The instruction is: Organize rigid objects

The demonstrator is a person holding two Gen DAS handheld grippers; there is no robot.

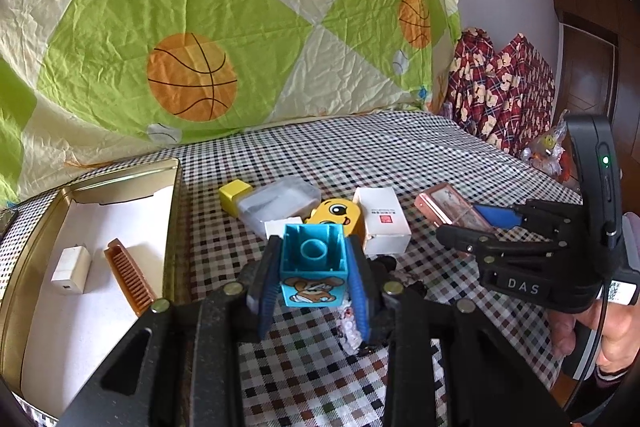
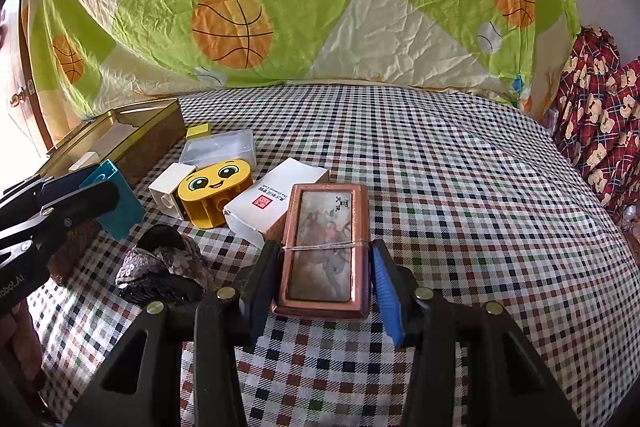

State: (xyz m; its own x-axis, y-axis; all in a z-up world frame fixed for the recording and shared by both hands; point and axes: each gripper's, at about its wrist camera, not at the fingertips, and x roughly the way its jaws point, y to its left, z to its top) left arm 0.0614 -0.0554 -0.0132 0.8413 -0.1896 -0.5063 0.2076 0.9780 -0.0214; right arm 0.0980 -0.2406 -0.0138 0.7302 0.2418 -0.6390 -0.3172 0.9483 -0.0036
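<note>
left wrist view: the left gripper [image 1: 314, 279] is clenched on a teal toy block [image 1: 313, 267], lifted over the checked cloth [image 1: 400, 155].
right wrist view: the right gripper [image 2: 326, 279] grasps a copper-framed box [image 2: 324, 251] by its sides.
gold tin [image 1: 170, 227]: left of the block, holding a comb [image 1: 130, 277] and a white charger [image 1: 71, 269].

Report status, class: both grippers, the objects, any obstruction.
Left gripper shut on blue block. Right gripper shut on copper case. Gold tin unobstructed.
</note>
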